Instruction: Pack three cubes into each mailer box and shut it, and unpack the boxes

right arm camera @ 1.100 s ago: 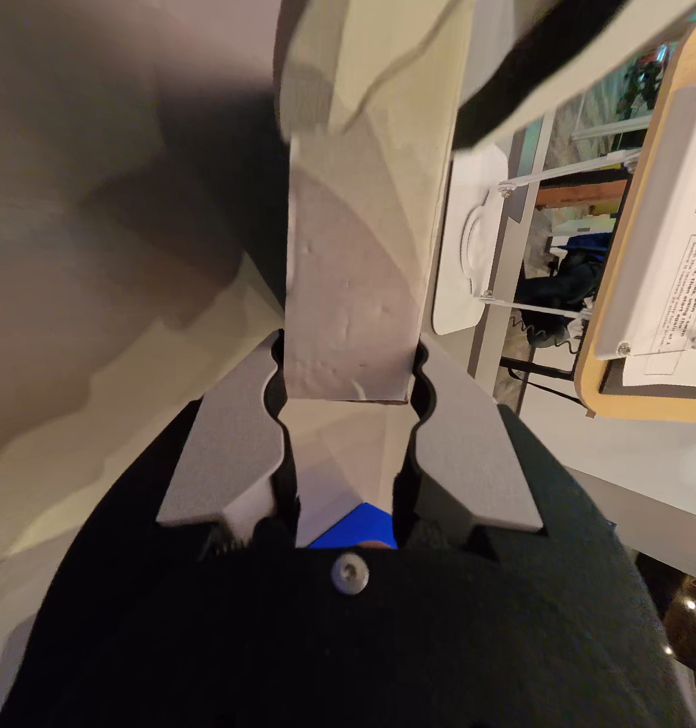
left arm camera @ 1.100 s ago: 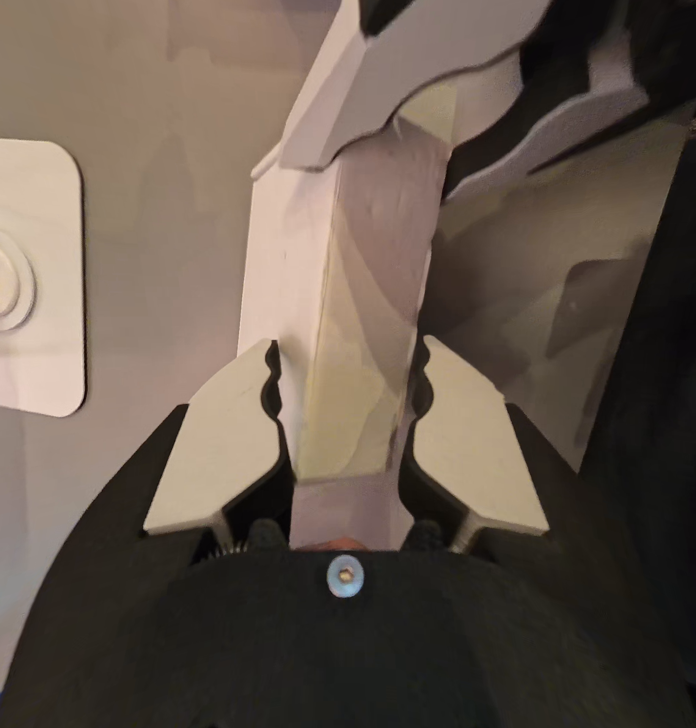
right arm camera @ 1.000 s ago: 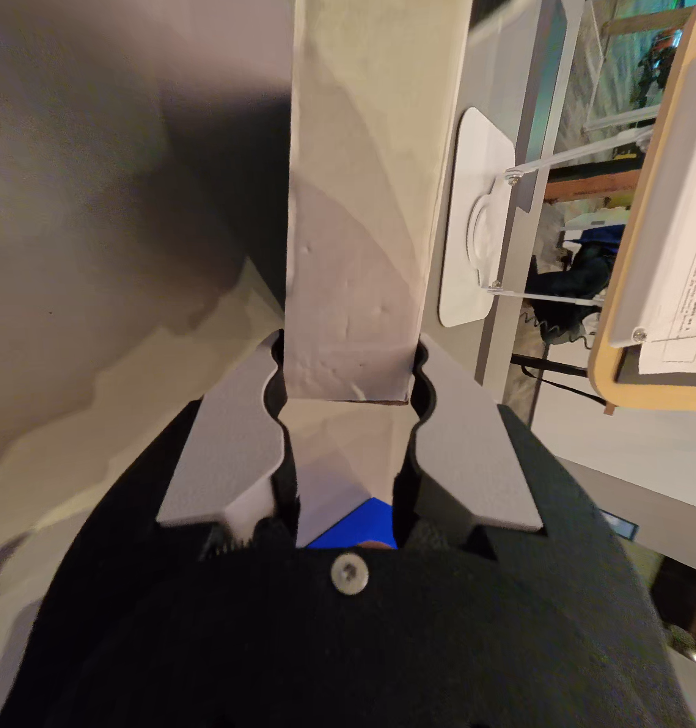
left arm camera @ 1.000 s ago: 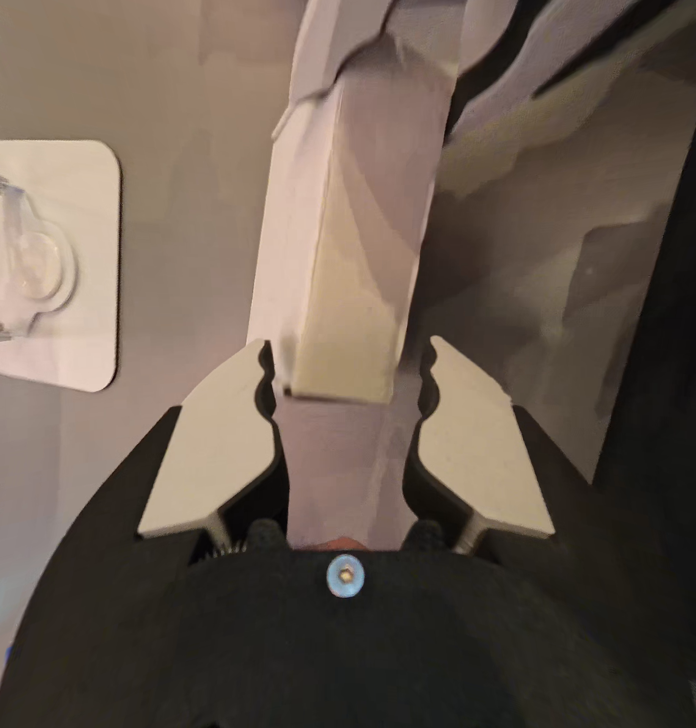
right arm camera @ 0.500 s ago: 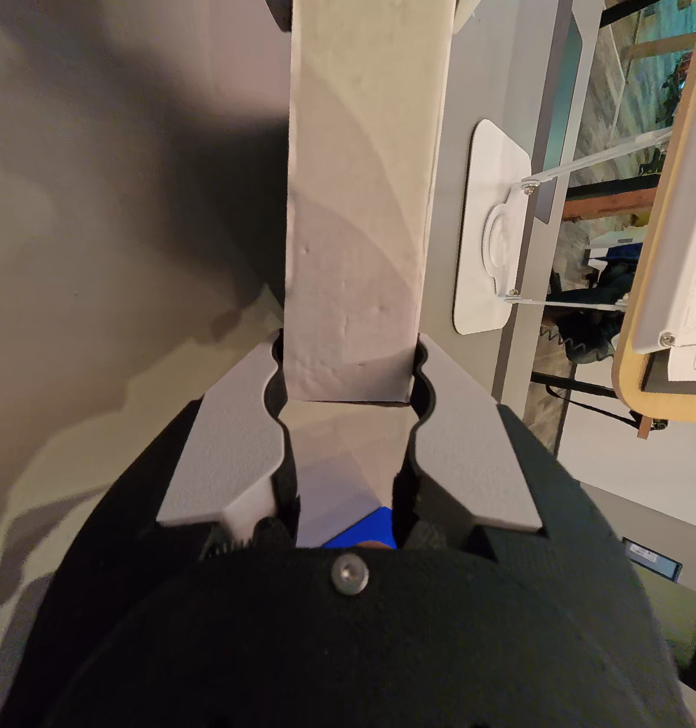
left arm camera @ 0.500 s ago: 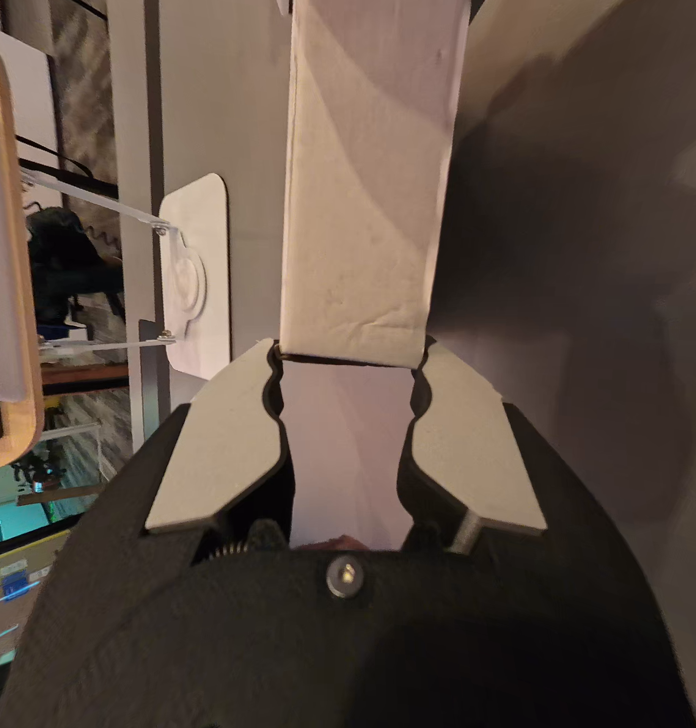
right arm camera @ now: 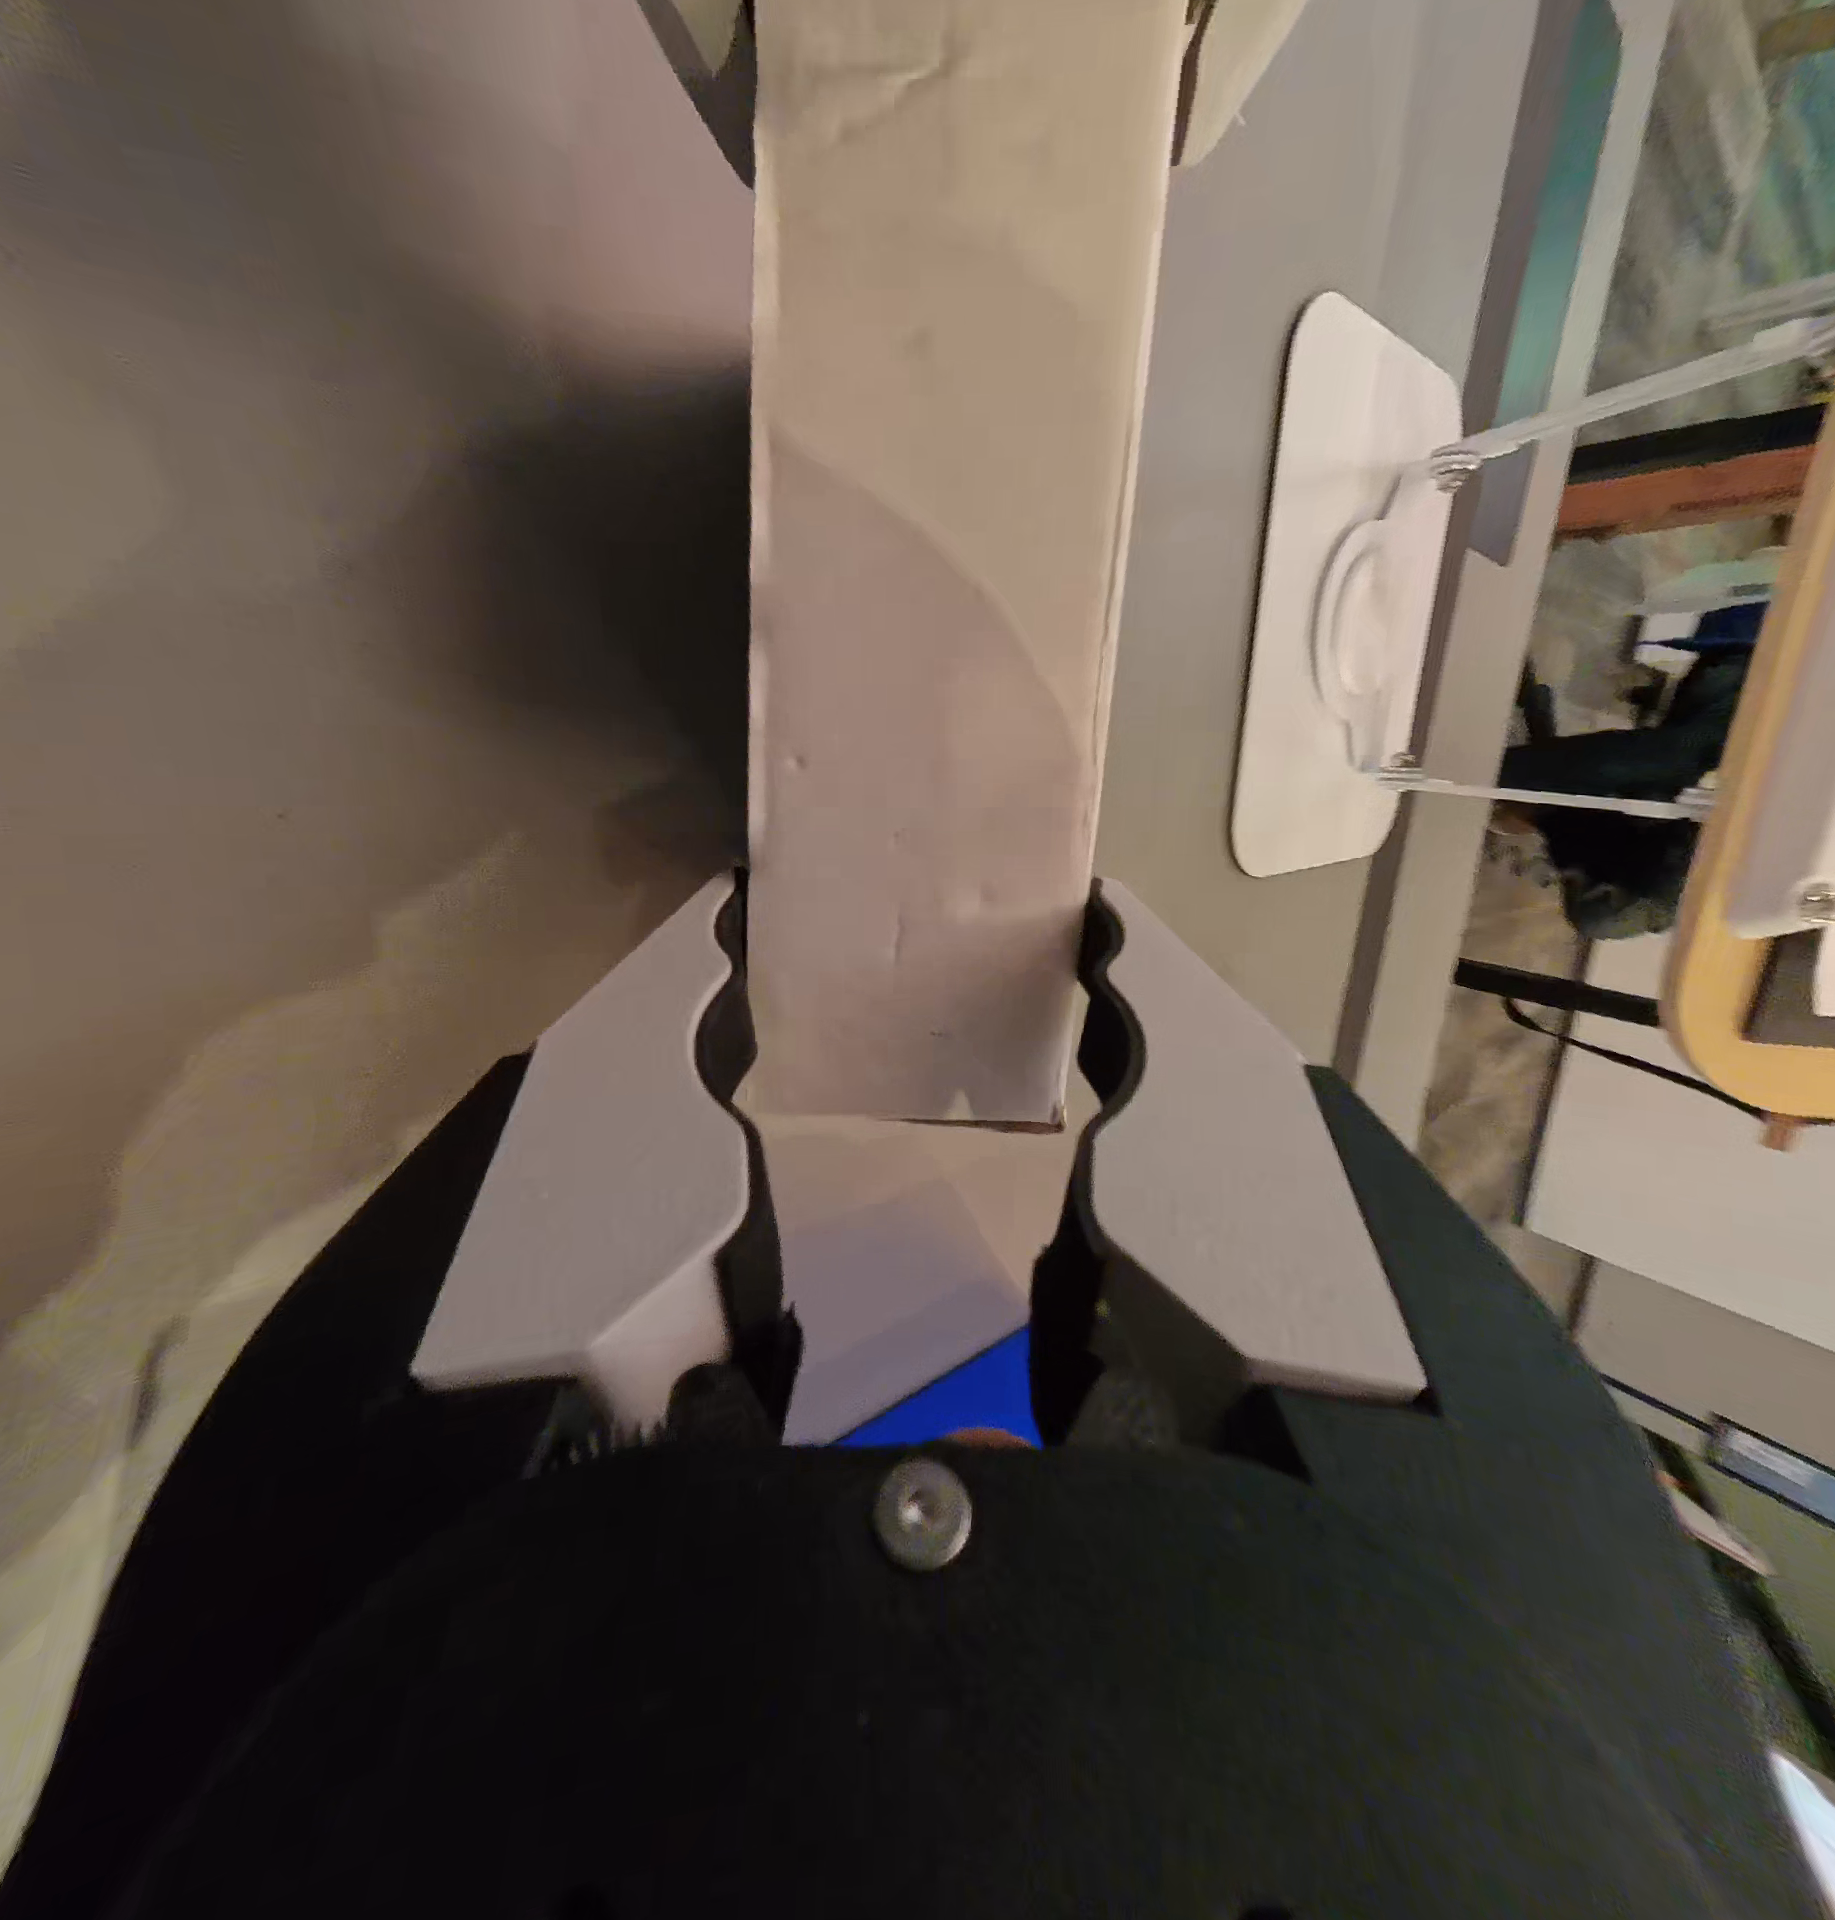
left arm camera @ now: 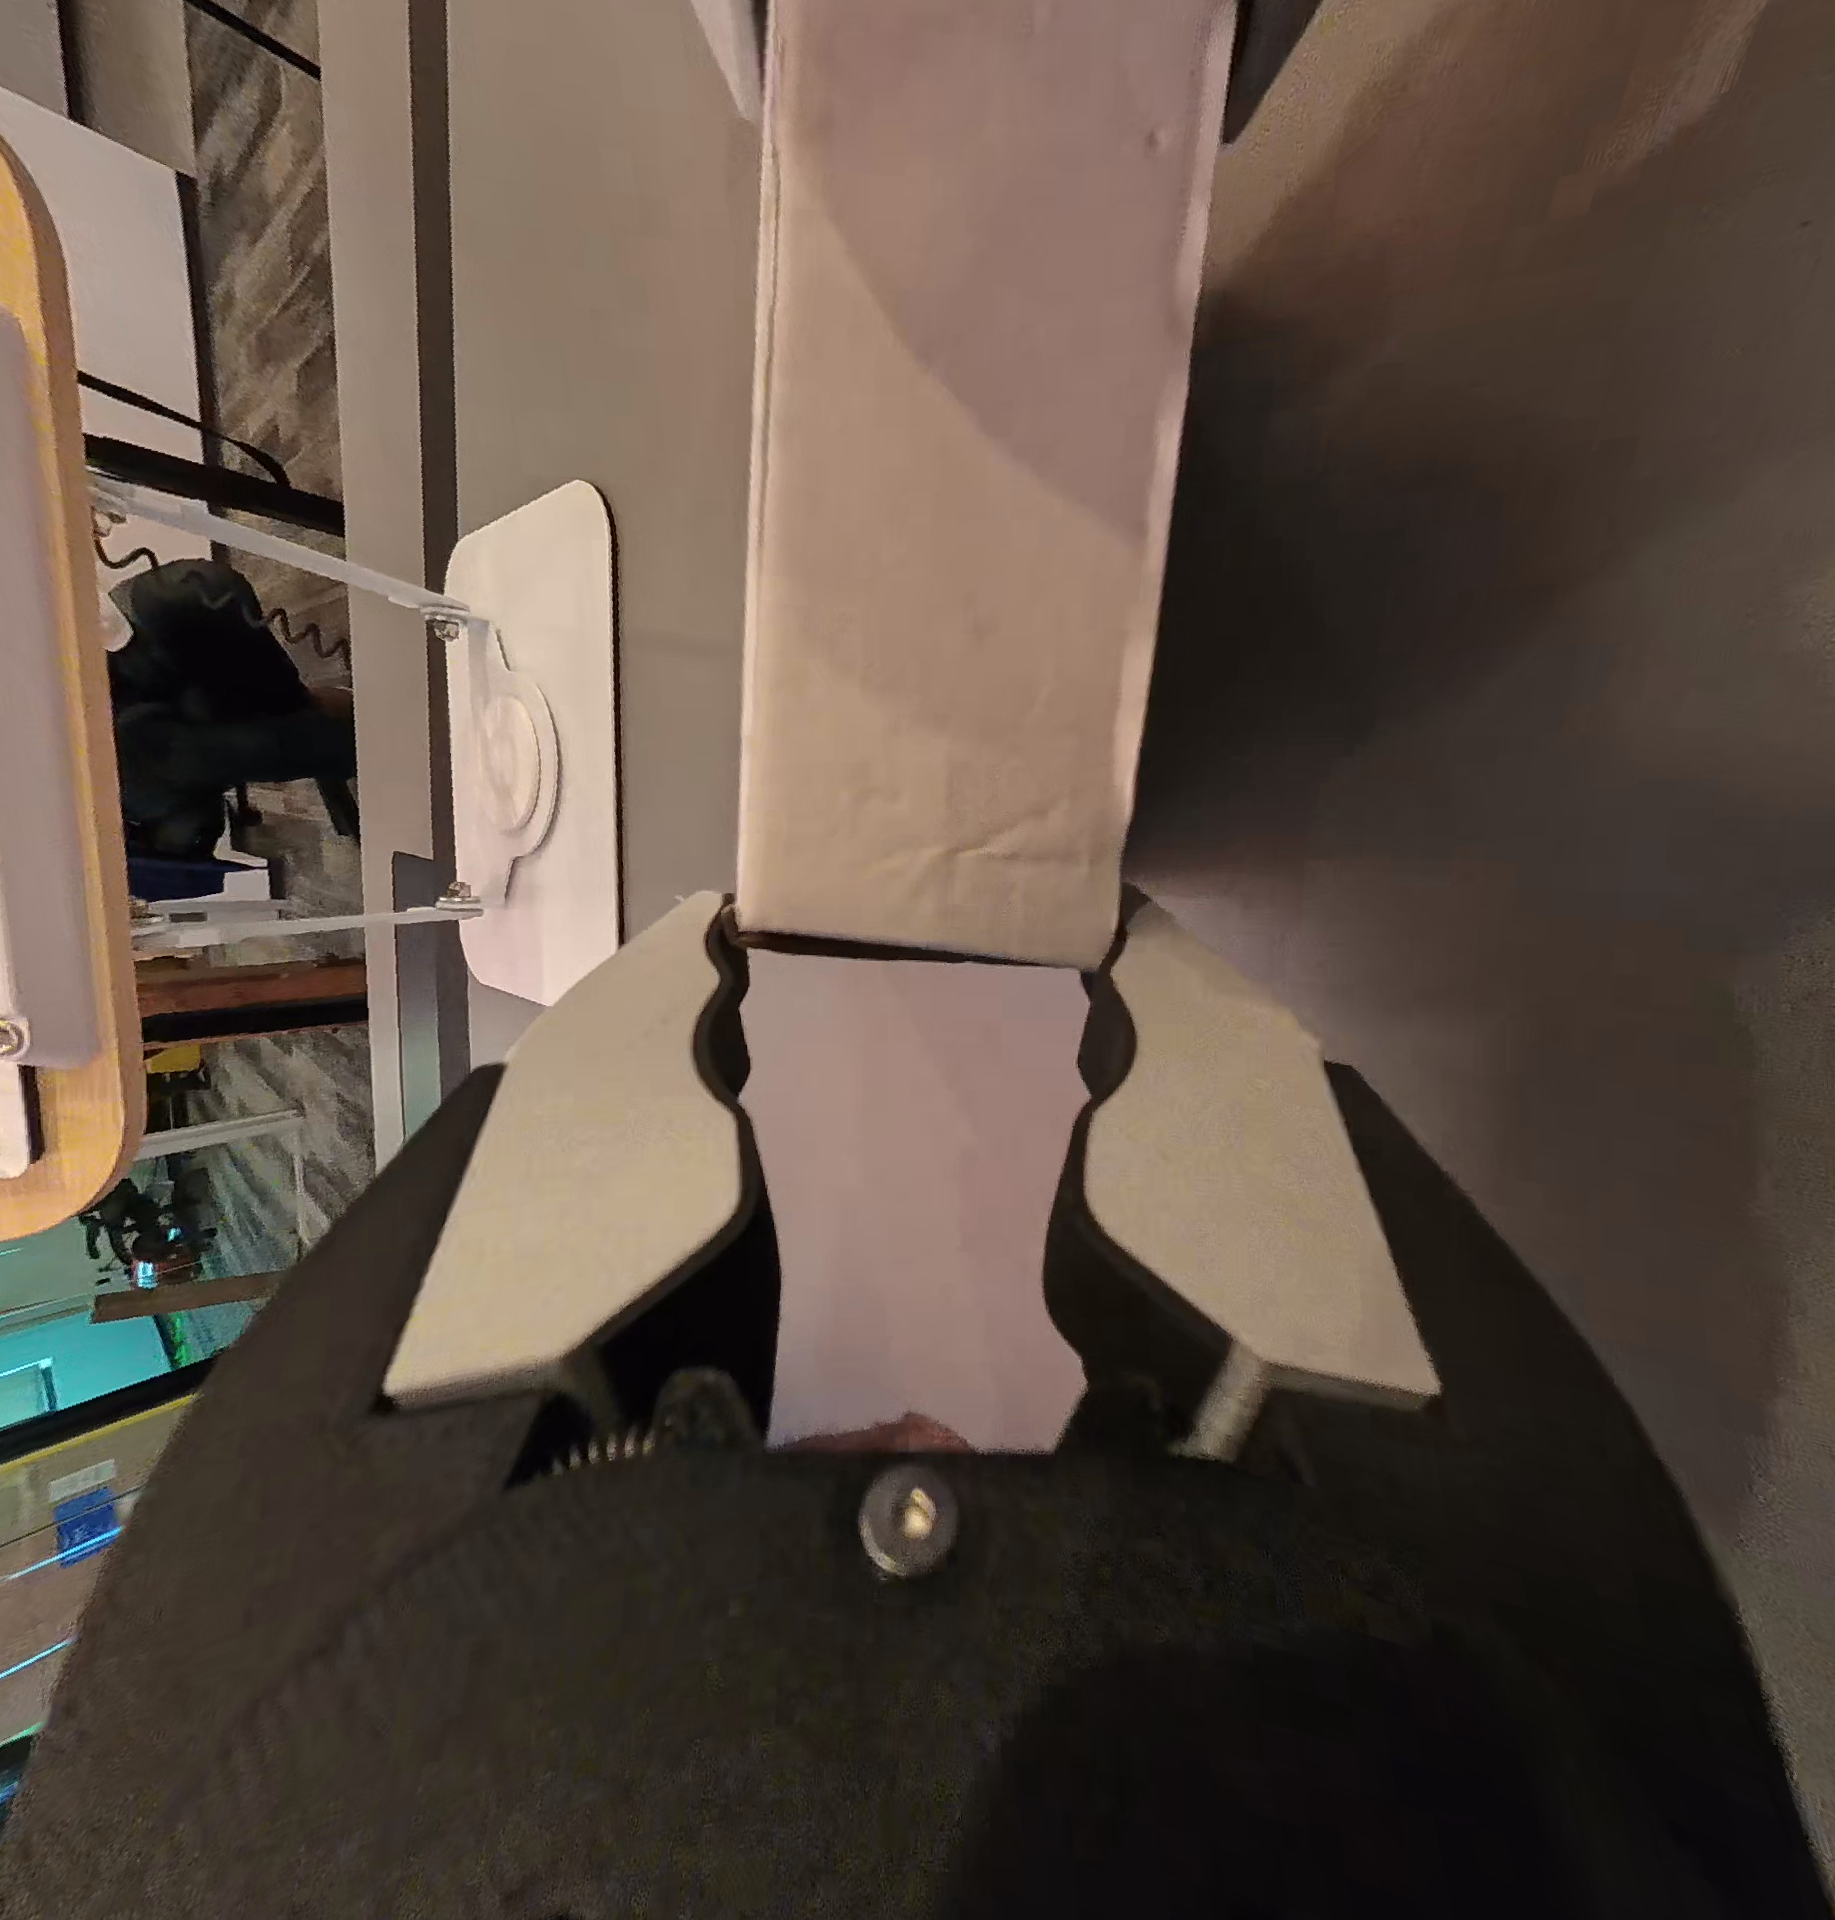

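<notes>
Left gripper (left arm camera: 918,925) up close: pale grey fingers (left arm camera: 601,1132) with wavy black inner pads, tips pressed on either side of the white mailer box (left arm camera: 954,499), clamping one end of it. Right gripper (right arm camera: 913,997) does the same at the opposite end, its fingers (right arm camera: 1204,1143) pinching the mailer box (right arm camera: 934,582) a little deeper between the pads. Held from both ends like this, probably so the box stays level off the table (right arm camera: 217,520) while it's carried or turned; likely a closed box being moved, though whether cubes are inside can't be told. A blue patch (right arm camera: 954,1392) shows low between the right fingers, can't tell what it is. Box is matte white cardboard, long flat face, slightly dented and creased near the clamped ends, edges crisp. Beyond it, smooth grey tabletop with heavy shadow. Further off, a white rounded plate (left arm camera: 539,727) screwed to clear brackets at the table edge, and a pale wooden board (left arm camera: 30,623) with rounded corners carrying a white sheet.
</notes>
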`<state>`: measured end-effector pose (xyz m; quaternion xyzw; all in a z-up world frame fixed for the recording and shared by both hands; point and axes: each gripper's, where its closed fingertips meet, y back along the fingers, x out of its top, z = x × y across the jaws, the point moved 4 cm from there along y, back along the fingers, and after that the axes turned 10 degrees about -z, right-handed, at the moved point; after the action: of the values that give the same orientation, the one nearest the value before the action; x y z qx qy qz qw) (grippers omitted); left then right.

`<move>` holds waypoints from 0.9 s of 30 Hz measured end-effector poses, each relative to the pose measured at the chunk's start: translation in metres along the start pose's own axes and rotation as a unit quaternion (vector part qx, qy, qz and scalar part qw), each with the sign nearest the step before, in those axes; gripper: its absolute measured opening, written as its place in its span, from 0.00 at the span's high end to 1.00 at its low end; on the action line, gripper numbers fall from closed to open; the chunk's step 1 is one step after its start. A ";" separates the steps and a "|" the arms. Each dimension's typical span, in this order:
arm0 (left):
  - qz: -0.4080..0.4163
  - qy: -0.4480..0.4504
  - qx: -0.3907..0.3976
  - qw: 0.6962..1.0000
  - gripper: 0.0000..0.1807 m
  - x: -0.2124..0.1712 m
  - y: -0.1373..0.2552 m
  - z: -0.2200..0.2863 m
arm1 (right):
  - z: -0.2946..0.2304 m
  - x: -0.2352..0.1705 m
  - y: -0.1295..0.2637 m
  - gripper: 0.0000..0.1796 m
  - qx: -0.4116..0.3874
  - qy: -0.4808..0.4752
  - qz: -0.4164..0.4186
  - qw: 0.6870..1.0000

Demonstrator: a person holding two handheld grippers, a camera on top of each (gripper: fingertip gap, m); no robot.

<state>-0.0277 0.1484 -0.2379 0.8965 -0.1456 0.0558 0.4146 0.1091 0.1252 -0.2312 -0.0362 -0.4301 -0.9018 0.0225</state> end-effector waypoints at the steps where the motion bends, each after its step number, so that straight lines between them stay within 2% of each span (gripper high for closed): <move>1: 0.000 0.001 -0.001 1.000 0.66 0.000 0.000 0.000 | 0.000 0.000 0.001 0.67 0.019 -0.006 0.010 1.000; 12: 0.007 -0.006 -0.003 1.000 0.66 0.001 0.000 0.000 | 0.010 -0.002 0.009 0.66 0.196 -0.081 0.075 0.974; 20: 0.014 -0.010 0.000 1.000 0.66 0.001 0.000 0.000 | 0.020 -0.004 0.015 0.61 0.336 -0.153 0.113 0.922; 23: 0.017 -0.009 0.002 1.000 0.66 0.001 0.000 0.000 | 0.025 -0.005 0.018 0.62 0.356 -0.174 0.124 0.910; 25: 0.017 -0.012 0.004 1.000 0.66 0.000 0.000 0.000 | 0.031 -0.004 0.027 0.69 0.370 -0.196 0.152 0.895; 27: 0.018 -0.024 0.015 0.999 0.66 0.000 0.000 0.001 | 0.045 -0.002 0.040 0.94 0.369 -0.226 0.206 0.878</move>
<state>-0.0276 0.1477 -0.2387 0.9008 -0.1713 0.0437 0.3966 0.1165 0.1355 -0.1721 -0.3157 -0.7080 -0.6197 0.1222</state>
